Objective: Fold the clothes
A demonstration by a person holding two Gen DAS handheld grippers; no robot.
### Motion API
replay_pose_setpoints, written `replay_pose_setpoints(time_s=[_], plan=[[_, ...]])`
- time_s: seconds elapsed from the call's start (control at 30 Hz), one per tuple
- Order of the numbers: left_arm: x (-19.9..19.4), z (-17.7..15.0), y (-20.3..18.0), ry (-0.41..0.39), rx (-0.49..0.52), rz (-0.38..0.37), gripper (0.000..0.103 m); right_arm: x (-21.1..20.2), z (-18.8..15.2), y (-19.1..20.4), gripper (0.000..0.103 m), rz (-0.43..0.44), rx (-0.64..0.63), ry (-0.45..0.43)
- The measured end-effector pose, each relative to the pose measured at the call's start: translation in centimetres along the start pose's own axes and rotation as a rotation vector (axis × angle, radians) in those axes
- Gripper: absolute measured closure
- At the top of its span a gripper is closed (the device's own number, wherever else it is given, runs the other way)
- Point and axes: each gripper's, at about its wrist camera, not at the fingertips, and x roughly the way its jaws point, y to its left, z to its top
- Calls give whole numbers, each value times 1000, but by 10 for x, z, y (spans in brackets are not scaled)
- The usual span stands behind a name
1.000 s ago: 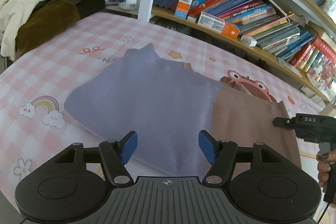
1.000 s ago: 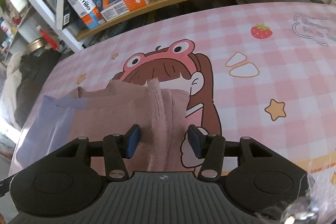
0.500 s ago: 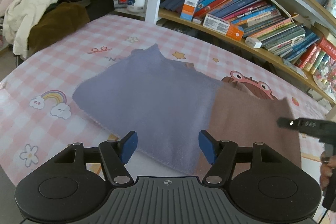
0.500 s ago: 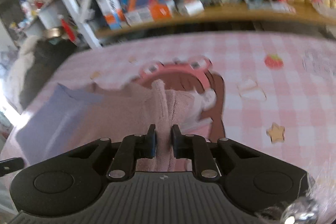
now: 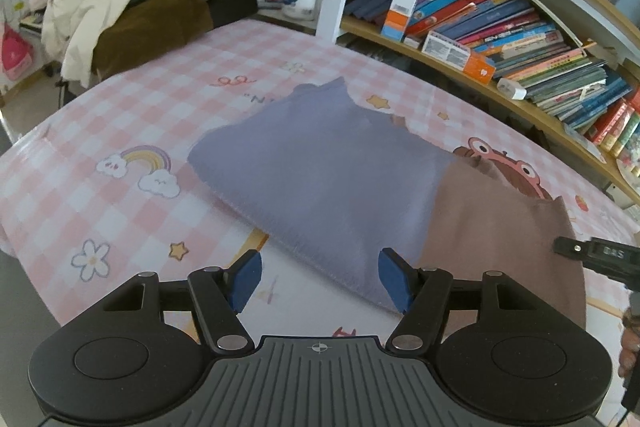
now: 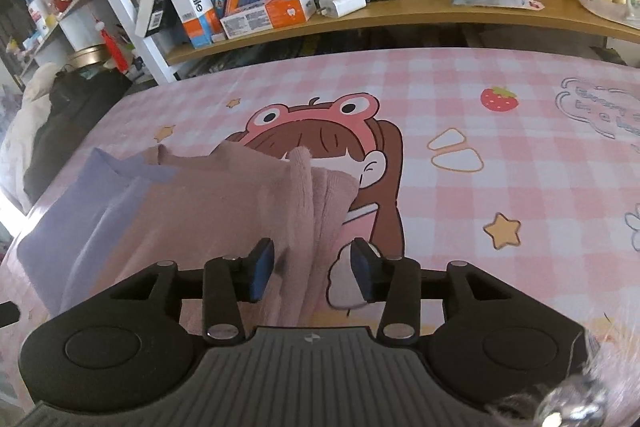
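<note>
Both tools are matte black plastic. At the bottom of the left wrist frame, the left gripper (image 5: 319,279) shows a ribbed grey-black centre plate with a small white crosshair mark, two round domed housings at its sides, and angled linkage arms joined by silver screws. Its fingers carry blue pads (image 5: 245,279). The right gripper (image 6: 311,270) has the same build, with blue pads (image 6: 262,269) and silver screws at the pivots. At the right edge of the left wrist frame, its black body bears small pale lettering.
</note>
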Motion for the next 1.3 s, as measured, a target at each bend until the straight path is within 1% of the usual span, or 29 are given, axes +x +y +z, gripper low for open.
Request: replay_pose_setpoints(time_s=[0.1,0.17,0.23,0.3,0.47,0.6,0.67,0.73,0.8,0.97,1.07,1.3], plan=[[1,-2,1,4,-6,-5,26,-14,-9,1,54,-11,-1,-11],[4,-2,3,11,-11,-10,26,-24,-15,3,49,-20,-2,-18],[9,-2,4,20,-20,-21,25,-35,-22,7,39,-31,-5,-29],[14,-1,6,31,-35,-39,25,-45,-28,13,37,-40,-14,-40],[26,5,10,51,-42,-91,25,-61,-43,37,36,-40,-74,-41],[29,12,17,55,-40,-122,24,-63,-47,55,36,-59,-104,-44],[29,16,22,58,-36,-132,24,-62,-47,62,31,-75,-98,-45],[28,19,28,54,-30,-151,22,-60,-48,68,29,-88,-86,-44],[28,22,34,54,-24,-164,19,-58,-49,74,28,-97,-73,-37],[31,30,49,65,-20,-183,18,-52,-54,91,28,-130,-55,-22],[34,34,63,75,-45,-185,18,-51,-55,100,30,-141,-44,-28],[47,41,98,111,-128,-191,18,-44,-60,121,29,-176,-32,-13]])
